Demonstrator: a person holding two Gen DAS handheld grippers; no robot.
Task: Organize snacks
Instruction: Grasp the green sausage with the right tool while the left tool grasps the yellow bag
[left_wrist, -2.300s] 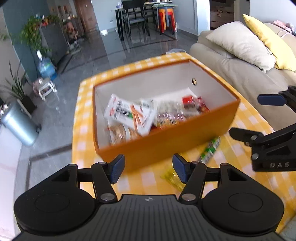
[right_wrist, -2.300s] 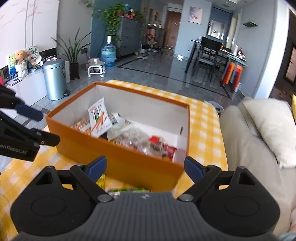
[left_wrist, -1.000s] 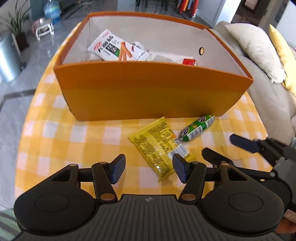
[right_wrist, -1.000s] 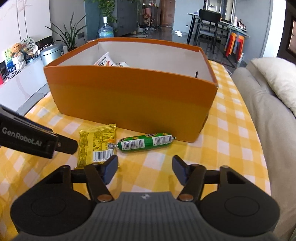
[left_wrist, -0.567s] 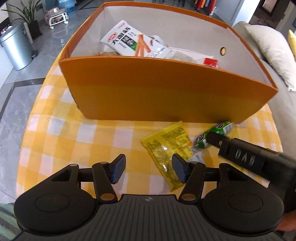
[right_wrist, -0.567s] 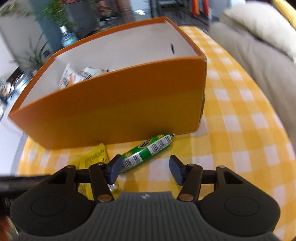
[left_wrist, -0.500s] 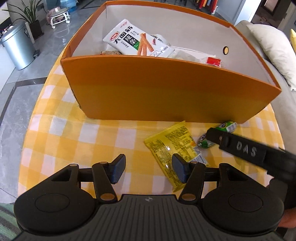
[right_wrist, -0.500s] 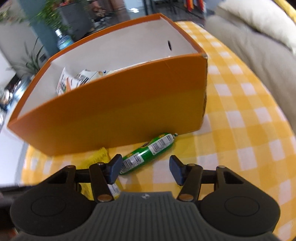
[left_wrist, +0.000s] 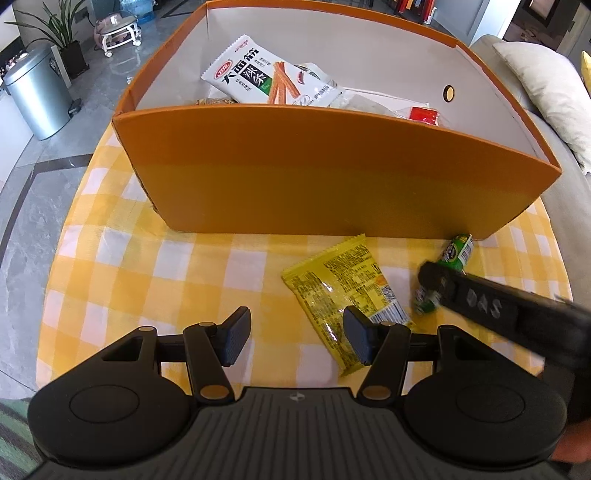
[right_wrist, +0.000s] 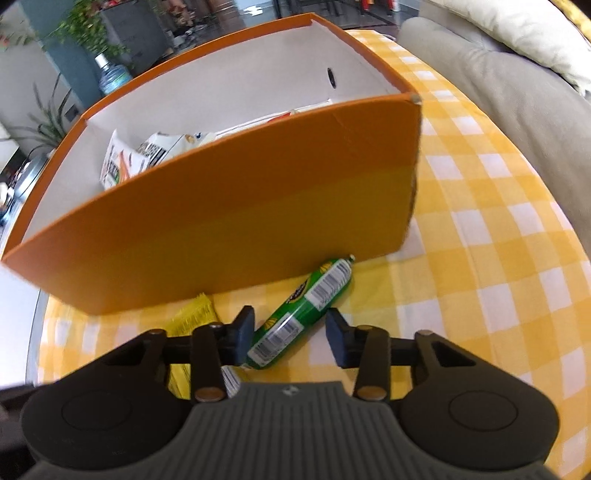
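Note:
An orange box (left_wrist: 332, 177) with white inside holds several snack packets, among them a white packet (left_wrist: 269, 75). On the yellow checked cloth in front of it lie a yellow packet (left_wrist: 343, 291) and a green sausage stick (right_wrist: 299, 314). My right gripper (right_wrist: 290, 338) is open, its fingers on either side of the lower end of the green stick, which also shows in the left wrist view (left_wrist: 456, 251). My left gripper (left_wrist: 295, 341) is open and empty, just above the near end of the yellow packet. The yellow packet's corner (right_wrist: 195, 314) shows in the right wrist view.
The box (right_wrist: 221, 206) stands on a round table (left_wrist: 110, 266) with a checked cloth. A beige sofa (right_wrist: 498, 81) with cushions is at the right. A metal bin (left_wrist: 37, 96) and plants stand on the floor at the left.
My right gripper has moved down and forward so its open fingers now straddle the green stick. My left gripper has moved slightly closer to the box and the yellow packet.

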